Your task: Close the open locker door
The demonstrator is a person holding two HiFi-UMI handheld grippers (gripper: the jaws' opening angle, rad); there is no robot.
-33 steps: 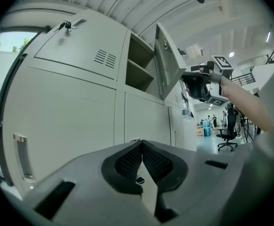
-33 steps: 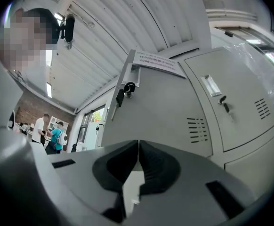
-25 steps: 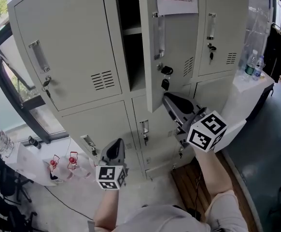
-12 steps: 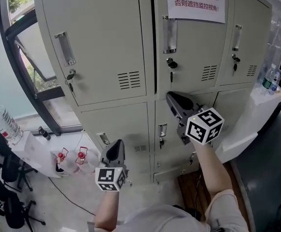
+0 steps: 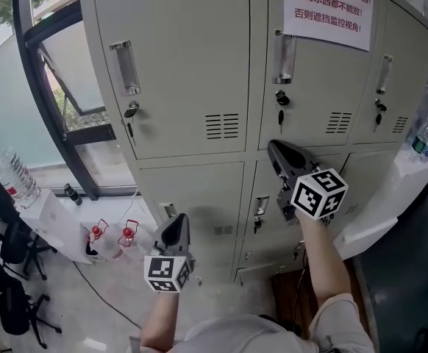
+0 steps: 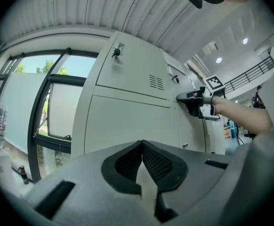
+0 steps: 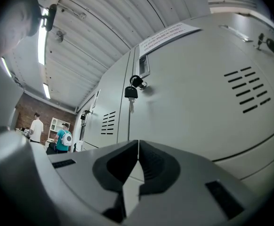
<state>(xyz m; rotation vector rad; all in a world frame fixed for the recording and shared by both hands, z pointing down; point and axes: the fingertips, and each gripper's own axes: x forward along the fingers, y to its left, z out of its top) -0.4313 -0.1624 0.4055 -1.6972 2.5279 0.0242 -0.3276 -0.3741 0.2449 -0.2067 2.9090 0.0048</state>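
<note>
We hold the right gripper (image 5: pixel 276 148), jaws together and empty, at the lower edge of the pale grey steel locker door (image 5: pixel 318 87); the door lies flush with its neighbours; the left gripper (image 5: pixel 177 221), jaws together, hangs lower, well apart.

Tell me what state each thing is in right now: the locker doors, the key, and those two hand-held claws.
upper middle locker door: shut, flush with its neighbours.
upper left locker door: shut.
key: hanging in the middle door's lock.
left gripper: shut, empty.
right gripper: shut, empty, pointing at the lockers.
</note>
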